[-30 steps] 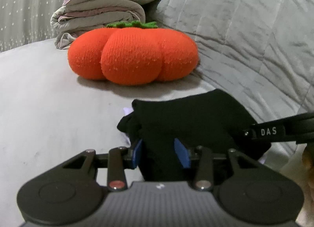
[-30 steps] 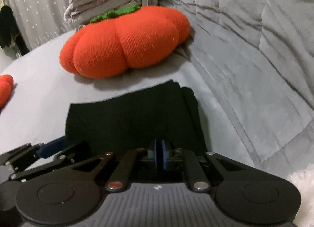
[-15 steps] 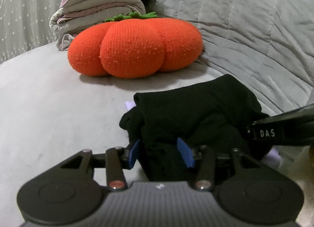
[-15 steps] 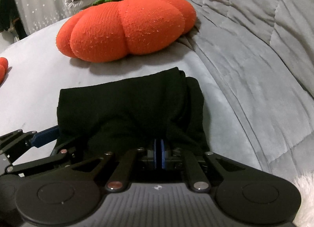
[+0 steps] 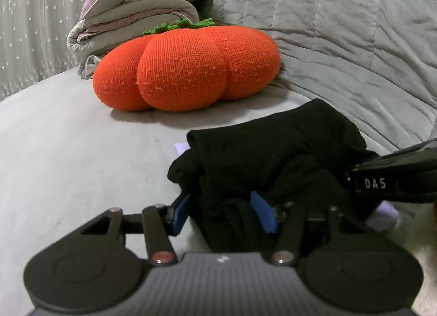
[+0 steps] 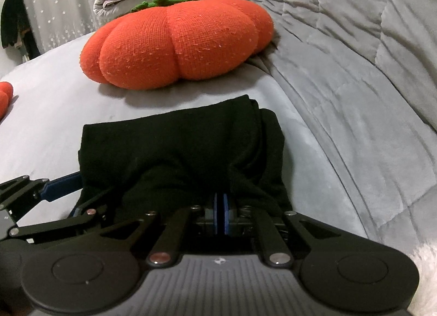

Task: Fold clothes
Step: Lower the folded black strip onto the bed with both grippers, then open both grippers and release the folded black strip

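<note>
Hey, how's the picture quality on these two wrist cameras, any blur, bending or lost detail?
Left wrist view: sharp, fisheye bends the bed edge, corners vignette dark; the orange pumpkin cushion casts a soft shadow forward. Right wrist view: equally sharp, same curvature; the black garment is so dark its folds barely read.

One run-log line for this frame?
fold black garment | left gripper opening, cloth between pads | right gripper shut on garment edge
</note>
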The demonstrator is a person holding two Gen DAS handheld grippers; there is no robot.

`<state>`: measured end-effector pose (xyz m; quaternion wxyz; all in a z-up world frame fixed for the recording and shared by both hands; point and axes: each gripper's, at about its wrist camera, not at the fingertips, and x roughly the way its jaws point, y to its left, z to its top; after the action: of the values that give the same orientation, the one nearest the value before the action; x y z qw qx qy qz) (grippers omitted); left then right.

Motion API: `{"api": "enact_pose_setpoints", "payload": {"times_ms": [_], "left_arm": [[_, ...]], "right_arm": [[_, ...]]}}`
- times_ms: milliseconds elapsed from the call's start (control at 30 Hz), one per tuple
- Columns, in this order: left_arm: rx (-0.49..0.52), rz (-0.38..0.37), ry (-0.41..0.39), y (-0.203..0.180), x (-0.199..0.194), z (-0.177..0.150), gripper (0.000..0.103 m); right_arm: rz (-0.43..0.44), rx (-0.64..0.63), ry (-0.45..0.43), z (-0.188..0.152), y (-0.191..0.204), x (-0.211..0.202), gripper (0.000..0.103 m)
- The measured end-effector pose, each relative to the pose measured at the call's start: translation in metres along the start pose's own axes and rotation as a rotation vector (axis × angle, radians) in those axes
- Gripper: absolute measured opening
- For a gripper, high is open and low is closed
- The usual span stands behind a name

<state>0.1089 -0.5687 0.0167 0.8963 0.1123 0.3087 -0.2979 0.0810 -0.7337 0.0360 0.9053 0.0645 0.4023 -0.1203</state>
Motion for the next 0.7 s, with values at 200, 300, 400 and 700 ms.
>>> {"api": "enact_pose_setpoints", "payload": {"times_ms": [200,300,400,700], "left_arm": [[-0.035,-0.024,-0.003,0.008,-0.006,0.004,0.053],[-0.046,-0.023,-0.009,0.014,-0.012,0.008,0.053],[-0.055,-0.009,-0.002,0.021,-0.017,0.01,0.053],[0.014,0.09,0.048,0.027,-0.023,0.015,0.051]], "right_arm": [[-0.005,0.015,-0.016,0.003,0.001,-0.011,0.009],[0.006,0.059,-0.033,0.005,-0.003,-0.022,0.017],[-0.015,0.077,-0.037,0.006,-0.004,-0.03,0.018],[-0.117,0.202,-0.017,0.007,-0.026,-0.044,0.019]]}}
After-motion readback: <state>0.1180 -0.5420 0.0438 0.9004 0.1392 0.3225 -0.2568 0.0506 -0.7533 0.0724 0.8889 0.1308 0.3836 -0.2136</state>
